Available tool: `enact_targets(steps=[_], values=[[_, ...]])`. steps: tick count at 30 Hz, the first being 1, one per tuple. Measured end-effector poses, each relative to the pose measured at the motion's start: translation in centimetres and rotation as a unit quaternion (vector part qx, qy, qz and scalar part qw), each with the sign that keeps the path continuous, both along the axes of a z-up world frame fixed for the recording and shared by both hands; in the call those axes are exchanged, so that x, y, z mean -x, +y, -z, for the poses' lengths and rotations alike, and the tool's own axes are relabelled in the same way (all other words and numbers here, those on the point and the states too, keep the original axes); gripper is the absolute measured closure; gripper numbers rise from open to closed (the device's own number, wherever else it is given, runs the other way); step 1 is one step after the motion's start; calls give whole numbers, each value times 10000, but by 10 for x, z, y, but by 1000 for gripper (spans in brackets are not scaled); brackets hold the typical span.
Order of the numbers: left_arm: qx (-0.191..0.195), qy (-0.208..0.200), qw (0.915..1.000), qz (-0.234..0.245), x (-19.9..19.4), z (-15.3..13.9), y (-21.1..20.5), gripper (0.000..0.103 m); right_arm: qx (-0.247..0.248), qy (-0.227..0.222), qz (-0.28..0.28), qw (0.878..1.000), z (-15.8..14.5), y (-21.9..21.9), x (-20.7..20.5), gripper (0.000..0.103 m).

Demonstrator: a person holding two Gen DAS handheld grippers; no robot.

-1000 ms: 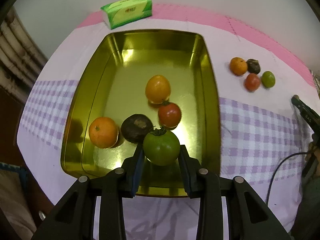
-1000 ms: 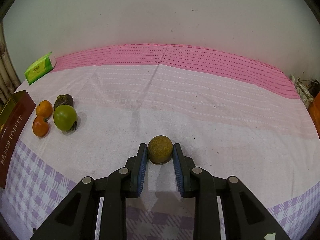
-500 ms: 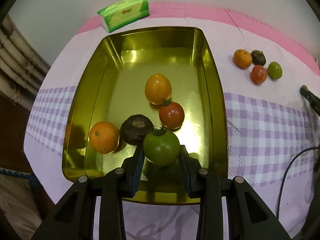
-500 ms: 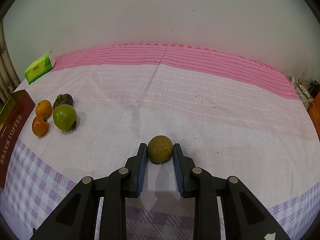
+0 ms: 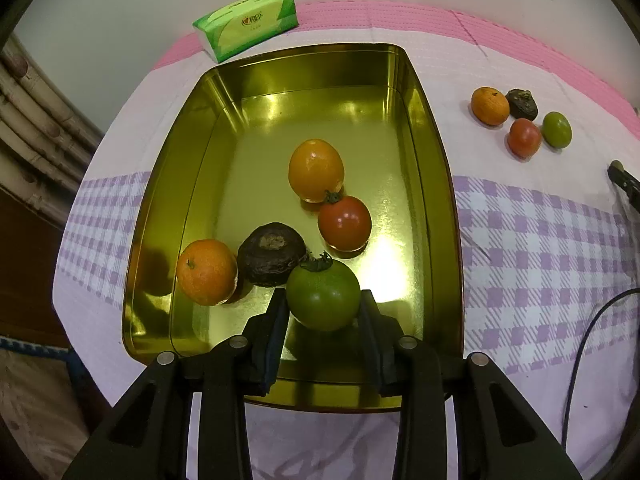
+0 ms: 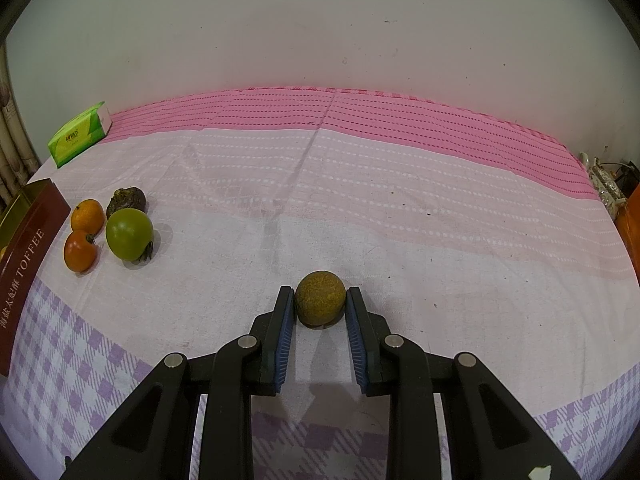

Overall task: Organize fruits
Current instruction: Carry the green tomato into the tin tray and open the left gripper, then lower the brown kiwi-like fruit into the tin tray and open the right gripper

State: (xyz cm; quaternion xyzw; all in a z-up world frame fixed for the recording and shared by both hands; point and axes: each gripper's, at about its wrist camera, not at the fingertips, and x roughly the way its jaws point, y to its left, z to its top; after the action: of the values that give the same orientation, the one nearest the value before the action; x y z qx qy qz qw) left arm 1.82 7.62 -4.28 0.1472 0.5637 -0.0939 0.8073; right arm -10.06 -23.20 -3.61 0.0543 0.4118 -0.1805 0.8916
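My left gripper [image 5: 323,312] is shut on a green tomato [image 5: 322,294] and holds it over the near end of a gold tin tray [image 5: 436,184]. In the tray lie a yellow-orange fruit [image 5: 316,169], a red tomato [image 5: 345,222], a dark wrinkled fruit [image 5: 271,253] and an orange [image 5: 207,272]. My right gripper [image 6: 320,307] is shut on a rough brown-green round fruit [image 6: 320,298] just above the cloth. To its left lie an orange [image 6: 87,215], a dark fruit [image 6: 126,198], a red tomato [image 6: 80,250] and a green tomato [image 6: 129,233].
A green tissue pack [image 5: 247,25] lies behind the tray; it also shows in the right wrist view [image 6: 79,138]. The tray's brown side reading TOFFEE [image 6: 24,264] is at the right view's left edge. A black cable [image 5: 592,336] runs at the right. A wall stands behind the table.
The left gripper has drawn back and risen a little with the green tomato, so the tray looks farther. The right gripper has not moved.
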Motion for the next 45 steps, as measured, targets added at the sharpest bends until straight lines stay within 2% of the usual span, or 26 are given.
enact_targets(steps=[13,17,30,38,41,45], values=[[-2,59,10000,-40,0,0,1,64,22,14,-1,10000,1,1,-1,78],[-47,-155,9999,5,3,-9,0,52,46,24,-7,10000,1,0,-1,78],[-383,-840,9957,6,6,-33,11,43,83,36,-23,10000,0,0,-1,78],[-364,-1044,9938,-82,5,-40,26,38,100,51,-69,9999,-6,8,-4,79],[-285,-1042,9940,-172,2,-40,36,34,34,-111,-260,9996,-22,22,-4,79],[-154,-986,9945,-318,-1,-41,48,30,-280,-290,-853,9955,-46,60,-13,79]])
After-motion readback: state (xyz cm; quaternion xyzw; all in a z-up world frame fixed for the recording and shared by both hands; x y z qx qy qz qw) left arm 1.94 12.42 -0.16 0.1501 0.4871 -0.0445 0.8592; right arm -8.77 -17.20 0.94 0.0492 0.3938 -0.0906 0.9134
